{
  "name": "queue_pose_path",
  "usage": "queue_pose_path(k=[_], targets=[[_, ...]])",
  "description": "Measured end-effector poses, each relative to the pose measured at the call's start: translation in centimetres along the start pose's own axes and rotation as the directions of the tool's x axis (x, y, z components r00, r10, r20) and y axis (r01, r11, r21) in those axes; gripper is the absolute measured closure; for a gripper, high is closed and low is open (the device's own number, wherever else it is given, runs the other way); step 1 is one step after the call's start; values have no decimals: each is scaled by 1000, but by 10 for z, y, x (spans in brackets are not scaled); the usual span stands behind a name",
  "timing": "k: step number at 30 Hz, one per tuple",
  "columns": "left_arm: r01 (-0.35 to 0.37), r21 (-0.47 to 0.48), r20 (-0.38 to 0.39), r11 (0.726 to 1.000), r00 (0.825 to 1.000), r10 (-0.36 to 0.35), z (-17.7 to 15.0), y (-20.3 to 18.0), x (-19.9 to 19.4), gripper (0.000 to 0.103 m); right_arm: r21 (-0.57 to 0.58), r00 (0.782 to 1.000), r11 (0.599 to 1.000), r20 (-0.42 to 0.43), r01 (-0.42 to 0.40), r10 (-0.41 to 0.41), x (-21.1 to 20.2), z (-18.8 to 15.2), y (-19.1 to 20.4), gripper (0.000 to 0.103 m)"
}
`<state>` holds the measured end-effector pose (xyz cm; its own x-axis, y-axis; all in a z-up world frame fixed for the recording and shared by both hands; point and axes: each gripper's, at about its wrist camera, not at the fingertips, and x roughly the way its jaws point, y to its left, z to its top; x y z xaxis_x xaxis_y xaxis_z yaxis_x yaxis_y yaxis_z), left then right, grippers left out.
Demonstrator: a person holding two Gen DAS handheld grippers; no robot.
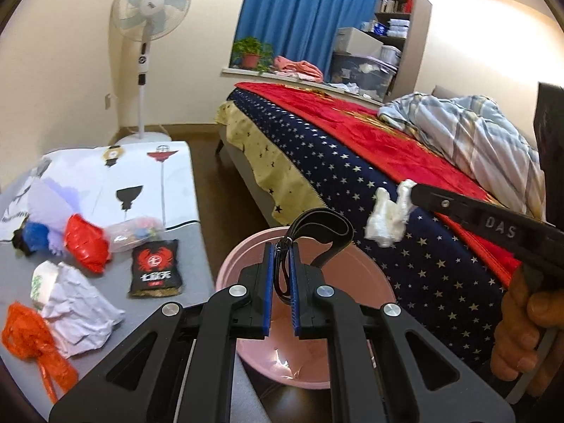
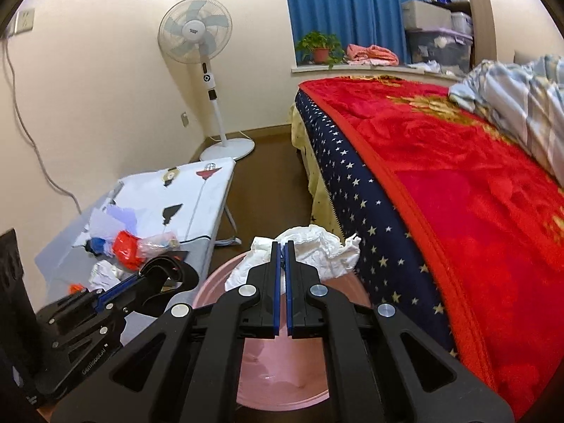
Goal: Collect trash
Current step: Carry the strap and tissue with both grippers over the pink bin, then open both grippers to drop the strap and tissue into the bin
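A pink basin (image 1: 366, 275) sits on the floor between the low table and the bed; it also shows in the right wrist view (image 2: 218, 282). My left gripper (image 1: 282, 246) is shut on a black strap (image 1: 317, 222) and holds it over the basin. In the right wrist view the left gripper (image 2: 148, 275) still grips the strap (image 2: 176, 268). My right gripper (image 2: 282, 245) is shut on a crumpled white tissue (image 2: 317, 250) above the basin's far rim. The left wrist view shows the same tissue (image 1: 386, 218) at the right gripper's tip (image 1: 410, 194).
The low table (image 1: 197, 246) holds trash: a black snack packet (image 1: 157, 268), red bag (image 1: 86, 243), orange bag (image 1: 31, 342), crumpled white paper (image 1: 77, 313), clear bag (image 1: 134, 232), blue scrap (image 1: 35, 239). A bed (image 1: 352, 162) stands right. A fan (image 1: 148, 17) stands behind.
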<state>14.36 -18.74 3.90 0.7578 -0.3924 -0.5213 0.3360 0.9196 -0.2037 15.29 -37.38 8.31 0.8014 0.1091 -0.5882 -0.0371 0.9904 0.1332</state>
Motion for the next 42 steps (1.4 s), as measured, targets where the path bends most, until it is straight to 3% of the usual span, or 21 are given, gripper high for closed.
queue_pose_path(k=[12,32,33,34,35,36,38,42], targets=[[-19,-3,-30,1000,999,19,-1,0,25,95,-4,999,1000,-24,29,-29,13,-1,0,101],[-10,-16,-43,1000,999,9,-3,2,35,94,-6,998,999,-33,51,-52,17,-2,-3,99],[0,-17,-47,1000,999,0,-3,1,35,93,-6,997,998,-32,63,-63,18,-2,-3,97],[5,-19,-51,1000,999,-6,-3,1,36,82,-5,997,998,-33,68,-68,18,-3,-3,95],[6,-22,-52,1000,999,-7,-3,1,36,73,-1,997,997,-37,75,-75,19,-3,-3,88],[4,-25,-49,1000,999,-6,-3,1,36,59,5,996,996,-35,84,-83,20,-4,-4,75],[7,-31,-50,999,999,-9,-4,1,36,54,15,994,994,-22,106,-106,18,-4,-6,59],[-1,-28,-40,1000,999,0,-4,2,30,53,39,993,993,-11,115,-115,16,-3,-12,59]])
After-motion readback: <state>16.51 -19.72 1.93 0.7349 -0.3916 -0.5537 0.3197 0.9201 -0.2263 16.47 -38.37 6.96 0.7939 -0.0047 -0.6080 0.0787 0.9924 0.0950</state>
